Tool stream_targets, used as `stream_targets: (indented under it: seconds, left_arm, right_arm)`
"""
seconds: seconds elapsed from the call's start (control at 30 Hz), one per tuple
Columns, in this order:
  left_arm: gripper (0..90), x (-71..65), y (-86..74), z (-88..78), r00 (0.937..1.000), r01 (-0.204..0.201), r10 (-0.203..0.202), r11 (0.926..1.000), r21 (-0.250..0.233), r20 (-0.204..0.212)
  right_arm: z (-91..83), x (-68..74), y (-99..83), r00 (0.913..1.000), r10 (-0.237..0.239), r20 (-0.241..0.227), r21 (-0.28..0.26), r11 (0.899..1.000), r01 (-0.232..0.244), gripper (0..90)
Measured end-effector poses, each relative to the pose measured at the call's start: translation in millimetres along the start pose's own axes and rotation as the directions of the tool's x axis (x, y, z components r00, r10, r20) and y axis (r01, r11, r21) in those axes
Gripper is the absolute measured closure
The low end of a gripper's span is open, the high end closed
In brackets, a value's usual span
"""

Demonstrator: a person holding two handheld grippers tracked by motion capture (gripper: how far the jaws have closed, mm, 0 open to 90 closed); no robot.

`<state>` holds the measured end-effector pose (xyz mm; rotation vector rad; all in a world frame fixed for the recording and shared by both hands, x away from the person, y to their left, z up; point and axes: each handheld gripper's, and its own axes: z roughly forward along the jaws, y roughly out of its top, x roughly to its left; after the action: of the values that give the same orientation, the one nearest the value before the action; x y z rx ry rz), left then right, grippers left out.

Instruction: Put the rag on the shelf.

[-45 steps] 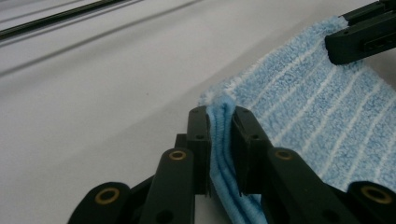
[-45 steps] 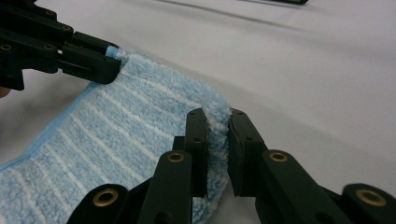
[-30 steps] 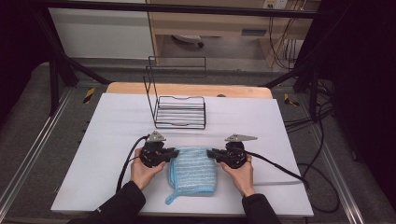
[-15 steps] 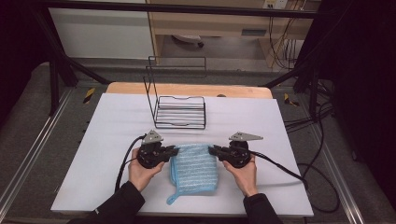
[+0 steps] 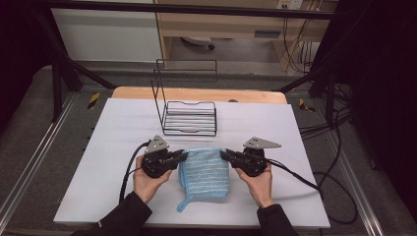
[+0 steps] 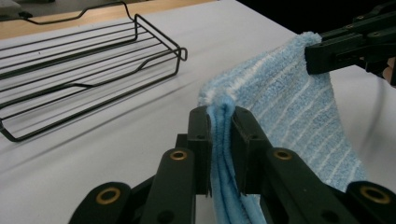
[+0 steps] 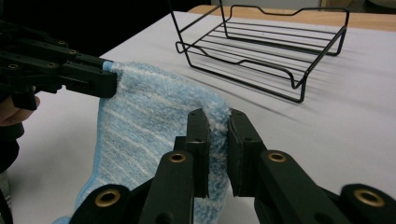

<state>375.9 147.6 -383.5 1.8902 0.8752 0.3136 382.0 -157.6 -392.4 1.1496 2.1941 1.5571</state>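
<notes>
While pinched: towel [image 5: 205, 169] corners, rack [image 5: 190, 118] near.

Ahead of my grippers, at the centre of the high view, the wire rack [image 5: 189, 118] with its tall upright frame blocks the way forward. The white table [image 5: 98, 147] lies bare at the frame's left and right. The blue towel [image 5: 204, 172] spans the gap between my hands.

A: State the right gripper [image 7: 217, 140] condition.
B: Jaws clamped on one top corner of the blue striped towel [image 7: 140, 135].
A: Opposite corner?
B: Pinched by the left gripper [image 7: 105, 81]. The black wire rack [image 7: 261, 51] stands beyond on the white table [image 7: 345, 130].
</notes>
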Motion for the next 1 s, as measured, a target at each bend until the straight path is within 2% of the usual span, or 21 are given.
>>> stream_targets:
  seconds: [0.53,1.0]
  left_arm:
    - [78.7,-7.6,12.0,-17.2,0.9998,-0.020,0.019,0.9964,-0.083,-0.008]
    - [78.6,-13.9,27.3,-30.3,0.9986,-0.051,0.048,0.9838,-0.172,-0.020]
  right_arm:
    - [-16.0,15.5,14.9,0.9975,-0.068,0.019,-0.084,0.994,0.069,81.1]
    - [-30.9,27.8,32.2,0.9923,-0.112,0.053,-0.160,0.980,0.119,81.2]
